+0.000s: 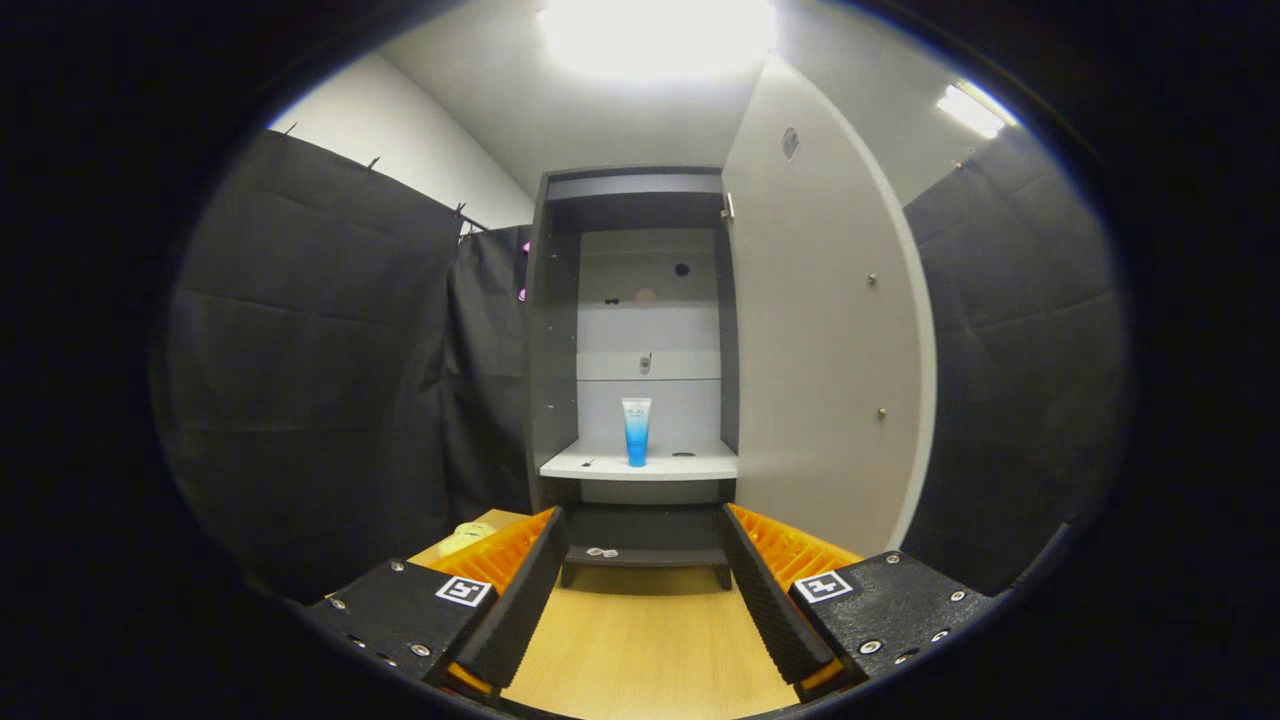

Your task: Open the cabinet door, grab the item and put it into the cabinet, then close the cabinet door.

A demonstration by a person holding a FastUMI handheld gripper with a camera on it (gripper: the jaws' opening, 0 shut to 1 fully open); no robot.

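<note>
A tall grey cabinet [552,330] stands straight ahead with its pale door [820,330] swung wide open to the right. On its white shelf [690,464] a blue and white tube [636,430] stands upright on its cap. My gripper [640,535] is open, and nothing lies between its black ribbed fingers [520,610]. The fingers are well short of the cabinet, above a wooden table [640,650], and the tube is far beyond them.
Black cloth [310,370] hangs on both sides of the cabinet. A lower dark shelf [640,555] under the white one carries small pale bits. A yellowish object [472,532] lies on the table left of the left finger.
</note>
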